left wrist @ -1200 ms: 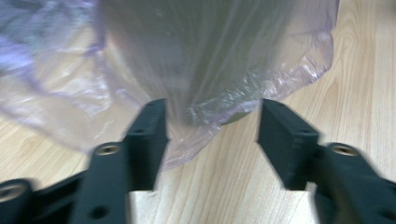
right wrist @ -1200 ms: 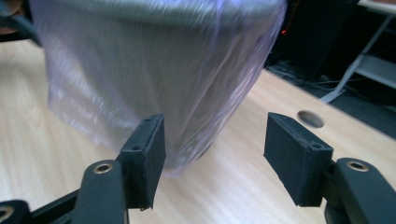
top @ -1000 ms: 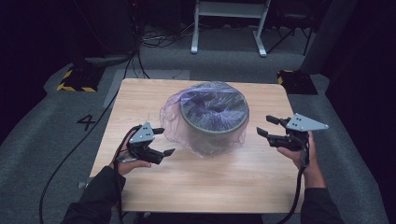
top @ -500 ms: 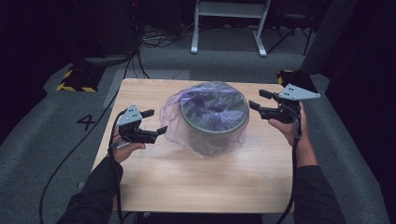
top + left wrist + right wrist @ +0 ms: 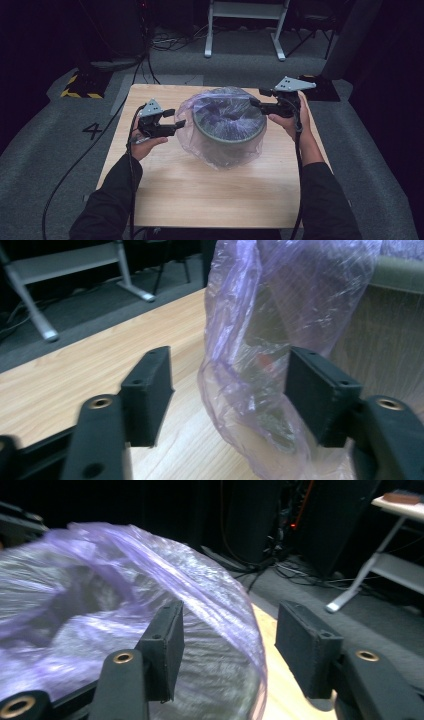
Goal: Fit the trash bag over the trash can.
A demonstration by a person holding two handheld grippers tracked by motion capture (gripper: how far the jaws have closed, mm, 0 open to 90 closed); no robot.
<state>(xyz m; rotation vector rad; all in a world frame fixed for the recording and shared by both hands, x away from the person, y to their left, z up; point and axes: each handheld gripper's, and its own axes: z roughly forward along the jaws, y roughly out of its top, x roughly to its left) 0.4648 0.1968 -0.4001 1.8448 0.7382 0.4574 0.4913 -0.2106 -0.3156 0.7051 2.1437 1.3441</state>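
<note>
Grey bin's (image 5: 227,145) side veiled by the purple bag (image 5: 200,137); bag blurred in the right gripper view.

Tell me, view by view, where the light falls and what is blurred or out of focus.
High view: the table is lit, the room behind dark; the purple bag over the bin is fairly sharp. Left gripper view: the near jaws are soft, the bag glints. Right gripper view: the bag is smeared at left, the background dim.
</note>
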